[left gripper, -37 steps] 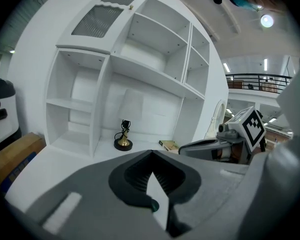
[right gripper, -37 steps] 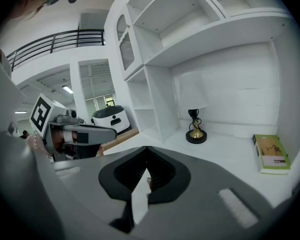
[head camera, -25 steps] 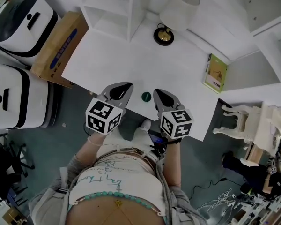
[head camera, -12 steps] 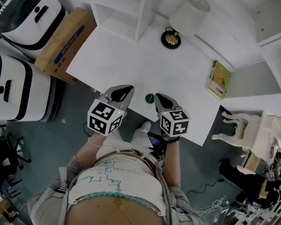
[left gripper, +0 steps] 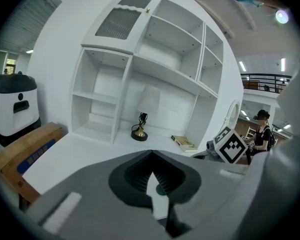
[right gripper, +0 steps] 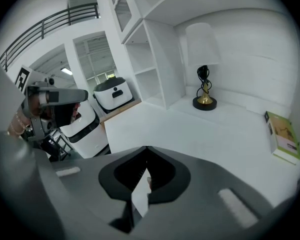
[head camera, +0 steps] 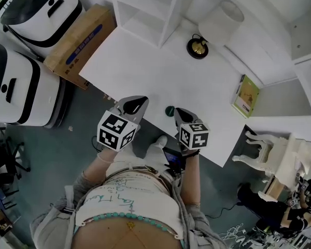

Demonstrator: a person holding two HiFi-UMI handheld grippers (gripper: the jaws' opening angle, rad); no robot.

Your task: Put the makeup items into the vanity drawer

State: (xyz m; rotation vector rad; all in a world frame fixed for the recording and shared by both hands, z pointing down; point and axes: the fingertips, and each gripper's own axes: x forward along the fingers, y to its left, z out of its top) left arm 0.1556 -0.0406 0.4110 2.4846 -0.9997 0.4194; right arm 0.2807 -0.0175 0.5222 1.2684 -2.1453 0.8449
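Along the front edge of the white vanity top (head camera: 145,71), I hold both tools side by side, tips reaching in over the surface and marker cubes hanging back past the edge above my lap. My left gripper (head camera: 139,102) has its fingers pressed together with nothing between them; its own view shows the tips meeting at a point (left gripper: 151,154). My right gripper (head camera: 179,111) is the same, fingers closed on each other and empty (right gripper: 146,149).

A small round green makeup item (head camera: 169,110) lies on the top just inside the front edge, between my two tips and nearer the right one. It touches neither. Through the slit under my left fingers it shows as a green dot (left gripper: 160,189).

Beyond it the surface runs bare and wide toward the back. A lamp (head camera: 197,47) stands well away near the rear wall, just beside the foot of the shelf unit (head camera: 150,9). A green book (head camera: 245,96) lies flat close to the right-hand edge. Off the left edge, a cardboard box (head camera: 80,41) leans beside the desk, and white appliances (head camera: 20,84) stand further out on the floor.
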